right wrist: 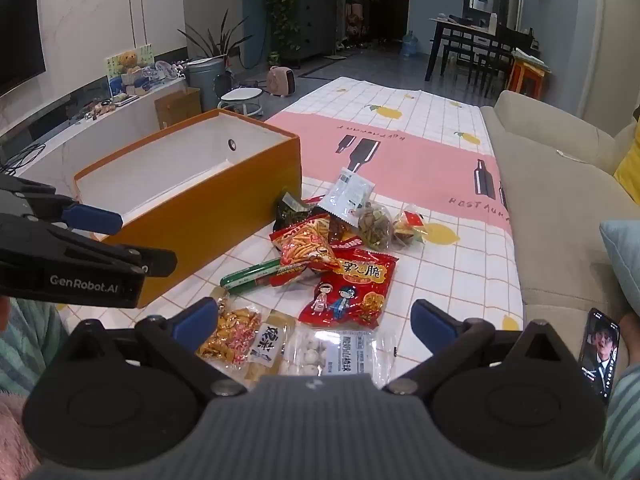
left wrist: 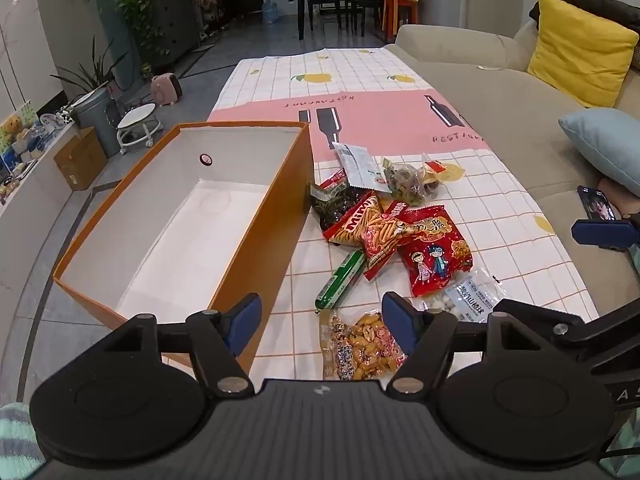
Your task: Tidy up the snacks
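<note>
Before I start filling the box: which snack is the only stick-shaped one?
The green sausage stick, lying flat on the tablecloth between the orange box and the red cartoon bag. Every other snack is a flat pouch or bag.

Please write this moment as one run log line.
left gripper: open, empty | right gripper: open, empty | orange box: empty | snack packets: piled on table beside box | step: none boxed yet

We've got bare counter (right wrist: pixel 400 128) beyond the snack pile (right wrist: pixel 336 264); the orange box (right wrist: pixel 224 216) walls off its left, probably touching.
</note>
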A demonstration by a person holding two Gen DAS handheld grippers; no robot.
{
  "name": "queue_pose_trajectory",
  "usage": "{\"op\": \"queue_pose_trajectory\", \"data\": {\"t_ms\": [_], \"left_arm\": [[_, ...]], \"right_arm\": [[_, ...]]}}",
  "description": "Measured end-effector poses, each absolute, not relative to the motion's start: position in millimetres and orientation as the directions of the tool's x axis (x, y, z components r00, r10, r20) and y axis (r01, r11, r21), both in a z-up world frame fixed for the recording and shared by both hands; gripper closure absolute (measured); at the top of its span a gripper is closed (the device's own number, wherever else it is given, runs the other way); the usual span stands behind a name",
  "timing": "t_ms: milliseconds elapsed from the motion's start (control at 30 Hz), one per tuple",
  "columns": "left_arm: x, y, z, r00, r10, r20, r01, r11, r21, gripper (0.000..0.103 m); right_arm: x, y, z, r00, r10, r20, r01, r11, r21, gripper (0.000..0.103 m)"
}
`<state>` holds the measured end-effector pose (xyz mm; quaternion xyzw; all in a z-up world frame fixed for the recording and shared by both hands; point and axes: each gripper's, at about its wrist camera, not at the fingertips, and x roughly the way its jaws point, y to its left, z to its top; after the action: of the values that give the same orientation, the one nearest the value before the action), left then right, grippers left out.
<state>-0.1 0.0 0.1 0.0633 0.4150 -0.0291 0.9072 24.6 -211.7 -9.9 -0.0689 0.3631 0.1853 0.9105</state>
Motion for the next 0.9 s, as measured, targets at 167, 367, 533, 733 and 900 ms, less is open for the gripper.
{"op": "queue_pose_trajectory", "data": {"t_ms": [167, 367, 533, 733, 900], "left_arm": [[0.6, 0.9, -0.1, 0.648, -0.011, -0.762, 0.11, 0.991, 0.079, 0.022], [-1.2, 4.7, -1.7, 0.643, -0.028, -0.765, 0.11, 0.992, 0.056, 0.023], [1.3, 6.5, -6.4, 0.643, -0.02, -0.765, 0.102, 0.993, 0.06, 0.023], [0.7, 4.8, -6.4, 0.635, -0.006, -0.773, 0.086, 0.994, 0.063, 0.023], [1.7, 5.9, -8.9, 0.624, 0.003, -0.781, 0.079, 0.995, 0.067, 0.023]], "right_arm": [[23.5, -211.6, -8.9, 0.673, 0.286, -0.682, -0.386, 0.923, 0.006, 0.004], [20.8, -211.4, -9.4, 0.667, 0.286, -0.688, -0.388, 0.921, 0.006, 0.004], [21.6, -210.8, -11.2, 0.669, 0.283, -0.688, -0.39, 0.921, 0.0, 0.004], [22.0, -209.3, -10.0, 0.667, 0.281, -0.69, -0.395, 0.918, -0.009, 0.004], [22.1, -208.8, -9.9, 0.666, 0.28, -0.691, -0.396, 0.918, -0.01, 0.004]]}}
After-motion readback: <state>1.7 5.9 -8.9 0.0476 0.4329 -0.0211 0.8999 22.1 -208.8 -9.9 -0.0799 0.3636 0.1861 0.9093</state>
